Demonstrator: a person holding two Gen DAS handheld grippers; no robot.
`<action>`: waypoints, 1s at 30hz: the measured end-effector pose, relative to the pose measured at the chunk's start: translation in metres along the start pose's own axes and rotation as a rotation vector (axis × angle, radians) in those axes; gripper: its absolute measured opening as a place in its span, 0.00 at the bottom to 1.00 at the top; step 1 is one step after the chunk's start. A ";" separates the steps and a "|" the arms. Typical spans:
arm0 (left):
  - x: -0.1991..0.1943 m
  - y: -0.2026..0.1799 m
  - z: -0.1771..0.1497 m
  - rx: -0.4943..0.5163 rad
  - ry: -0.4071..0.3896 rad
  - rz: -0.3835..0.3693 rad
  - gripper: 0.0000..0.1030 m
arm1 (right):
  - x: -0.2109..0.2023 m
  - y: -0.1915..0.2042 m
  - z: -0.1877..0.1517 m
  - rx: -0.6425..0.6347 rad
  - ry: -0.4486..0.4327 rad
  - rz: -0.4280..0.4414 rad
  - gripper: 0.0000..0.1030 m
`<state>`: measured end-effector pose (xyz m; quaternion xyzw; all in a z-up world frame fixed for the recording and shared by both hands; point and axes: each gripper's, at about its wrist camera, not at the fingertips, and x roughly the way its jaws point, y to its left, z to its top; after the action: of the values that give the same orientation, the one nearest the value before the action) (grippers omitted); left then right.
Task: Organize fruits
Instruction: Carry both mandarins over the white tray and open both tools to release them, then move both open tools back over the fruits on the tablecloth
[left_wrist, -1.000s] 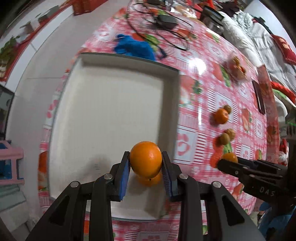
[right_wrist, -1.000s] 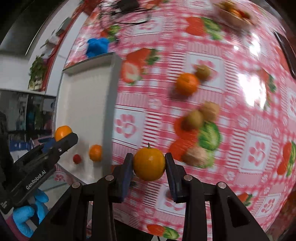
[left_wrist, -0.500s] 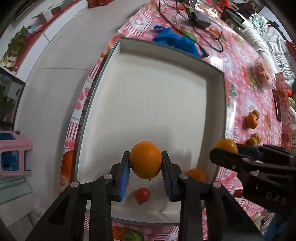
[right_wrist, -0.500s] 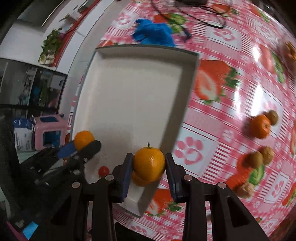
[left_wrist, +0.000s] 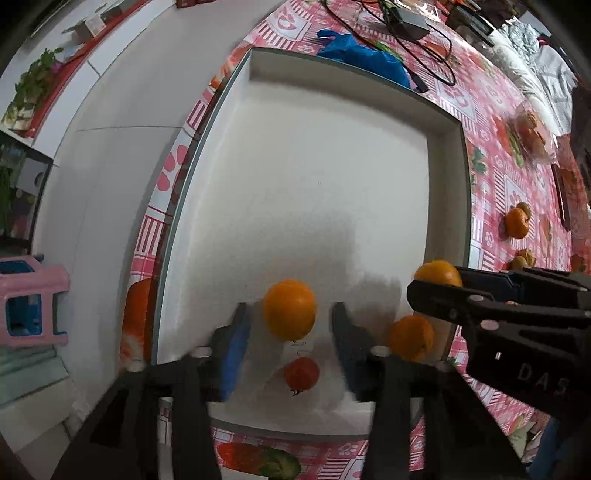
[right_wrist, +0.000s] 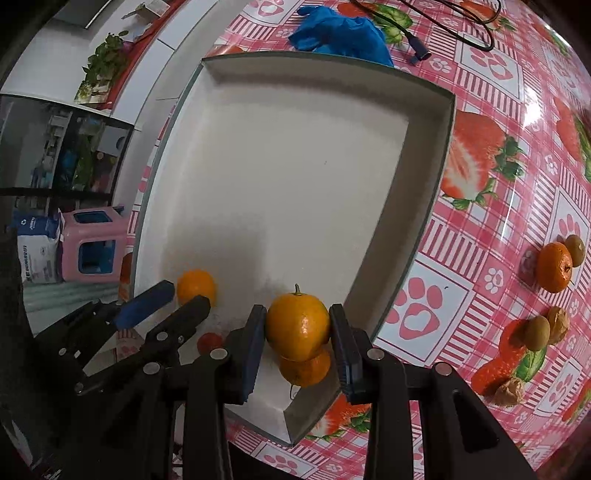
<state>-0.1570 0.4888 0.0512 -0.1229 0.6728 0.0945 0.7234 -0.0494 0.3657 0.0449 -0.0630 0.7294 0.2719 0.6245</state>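
My left gripper has its blue pads wide apart. An orange sits between them, and the pads do not touch it. It is over the near end of the white tray. I cannot tell if it rests on the tray floor.

A little red tomato lies in the tray just under that orange, at 6 o'clock from it. Another orange lies in the tray's near right corner, at 3 o'clock from the tomato.

My right gripper is squeezed on a second orange with a small green stem on top. It hangs over the tray's near right corner, right above the corner orange.

Out on the pink tablecloth, at 3 o'clock from the tray, sit a mandarin and some small brown fruits. A blue glove lies past the tray's far edge, at 12 o'clock.
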 end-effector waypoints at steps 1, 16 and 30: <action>-0.002 -0.001 0.000 0.004 -0.008 0.008 0.64 | -0.002 -0.002 -0.002 0.004 0.000 0.004 0.35; -0.022 -0.022 -0.009 0.036 -0.001 0.057 0.77 | -0.033 -0.030 -0.020 0.059 -0.056 -0.003 1.00; -0.039 -0.104 -0.024 0.197 0.006 0.013 0.78 | -0.064 -0.153 -0.095 0.328 -0.073 -0.088 1.00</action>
<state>-0.1510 0.3833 0.0937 -0.0473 0.6817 0.0321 0.7294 -0.0531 0.1758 0.0632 0.0177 0.7374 0.1237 0.6638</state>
